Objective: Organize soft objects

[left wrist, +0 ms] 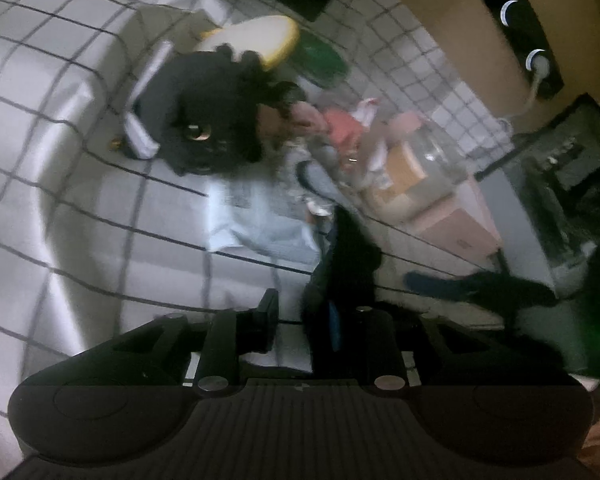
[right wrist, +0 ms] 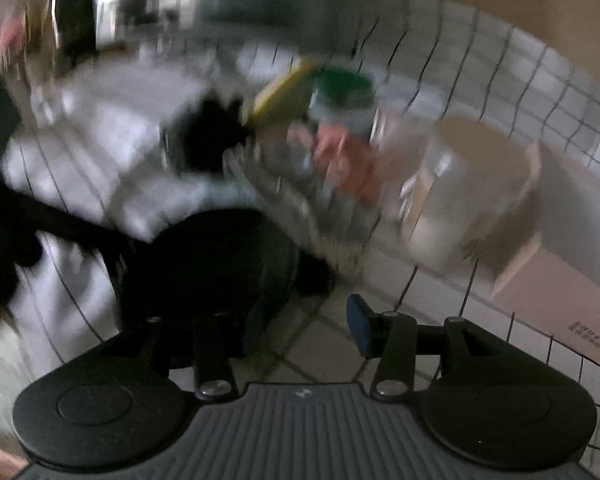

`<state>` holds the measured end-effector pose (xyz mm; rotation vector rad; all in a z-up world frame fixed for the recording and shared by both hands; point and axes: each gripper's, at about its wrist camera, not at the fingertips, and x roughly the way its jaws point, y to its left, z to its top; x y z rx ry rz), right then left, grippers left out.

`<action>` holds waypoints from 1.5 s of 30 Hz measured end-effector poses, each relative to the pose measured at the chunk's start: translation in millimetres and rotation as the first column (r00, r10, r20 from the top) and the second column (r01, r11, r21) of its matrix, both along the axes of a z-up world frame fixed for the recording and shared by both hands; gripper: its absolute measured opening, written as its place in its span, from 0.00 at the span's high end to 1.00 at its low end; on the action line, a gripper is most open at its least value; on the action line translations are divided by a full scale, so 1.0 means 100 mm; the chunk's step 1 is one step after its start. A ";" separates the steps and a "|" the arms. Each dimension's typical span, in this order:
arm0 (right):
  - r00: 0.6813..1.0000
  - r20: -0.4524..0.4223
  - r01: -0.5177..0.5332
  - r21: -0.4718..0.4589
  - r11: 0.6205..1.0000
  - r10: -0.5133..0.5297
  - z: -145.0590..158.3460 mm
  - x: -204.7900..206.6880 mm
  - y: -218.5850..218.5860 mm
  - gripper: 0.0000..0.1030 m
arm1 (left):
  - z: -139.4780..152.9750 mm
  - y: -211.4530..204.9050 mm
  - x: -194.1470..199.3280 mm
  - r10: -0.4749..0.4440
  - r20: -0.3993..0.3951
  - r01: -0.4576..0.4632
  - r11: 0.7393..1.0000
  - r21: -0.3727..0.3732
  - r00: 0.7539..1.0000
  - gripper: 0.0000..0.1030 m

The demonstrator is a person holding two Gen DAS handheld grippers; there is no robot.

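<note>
We are holding the left gripper (left wrist: 304,314) with its jaws parted: the dark garment (left wrist: 346,268) is draping over one finger only, and a gap is showing at the other, so nothing is clamped. The right gripper (right wrist: 306,332) is likewise standing released, with the garment's bunched mass just ahead of its left finger and its long axis trailing away leftward in that view. We are judging bare checked sheet (left wrist: 80,208) as free room, while the clear jar (left wrist: 432,152) and cardboard box (left wrist: 456,232) are crowding the far side.
</note>
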<state>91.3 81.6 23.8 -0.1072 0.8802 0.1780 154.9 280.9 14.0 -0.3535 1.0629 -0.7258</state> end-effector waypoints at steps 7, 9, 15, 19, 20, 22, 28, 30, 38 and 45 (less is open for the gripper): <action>0.999 0.028 -0.037 -0.045 0.998 0.038 -0.04 -0.02 0.07 0.57 | -0.02 -0.34 0.00 -0.019 0.027 0.016 0.996 0.092 0.999 0.70; 0.998 0.035 -0.048 -0.057 0.997 0.050 -0.04 -0.05 0.08 0.57 | -0.03 -0.32 0.02 0.033 -0.022 -0.031 0.997 0.072 0.999 0.71; 0.992 0.084 -0.093 0.000 0.996 0.093 0.17 -0.15 -0.14 0.54 | 0.03 -0.24 -0.15 0.170 -0.024 -0.169 0.985 0.043 0.985 0.77; 0.981 0.148 -0.125 -0.032 0.992 0.129 0.27 -0.23 -0.35 0.50 | 0.30 -0.08 -0.38 0.287 0.064 -0.289 0.957 0.025 0.956 0.78; 0.980 0.140 -0.137 -0.019 0.990 0.138 0.26 -0.22 -0.39 0.50 | 0.37 -0.02 -0.43 0.316 0.087 -0.320 0.947 0.026 0.945 0.78; 0.980 0.111 -0.169 0.048 0.984 0.163 0.21 -0.19 -0.44 0.50 | 0.51 0.09 -0.52 0.376 0.134 -0.385 0.922 0.045 0.917 0.78; 0.966 0.062 -0.257 0.143 0.956 0.251 0.01 -0.04 -0.18 0.58 | 0.73 0.36 -0.66 0.488 0.197 -0.508 0.859 0.068 0.850 0.78; 0.965 0.038 -0.263 0.132 0.956 0.261 -0.07 0.02 -0.12 0.61 | 0.73 0.38 -0.72 0.505 0.209 -0.529 0.846 0.075 0.838 0.78; 0.952 0.033 -0.305 0.047 0.951 0.304 -0.17 0.09 0.00 0.79 | 0.60 0.41 -0.83 0.543 0.158 -0.557 0.828 0.068 0.825 0.78; 0.955 0.014 -0.298 0.015 0.954 0.298 -0.06 -0.07 -0.22 0.81 | 0.58 0.24 -0.79 0.488 0.135 -0.497 0.867 0.041 0.862 0.78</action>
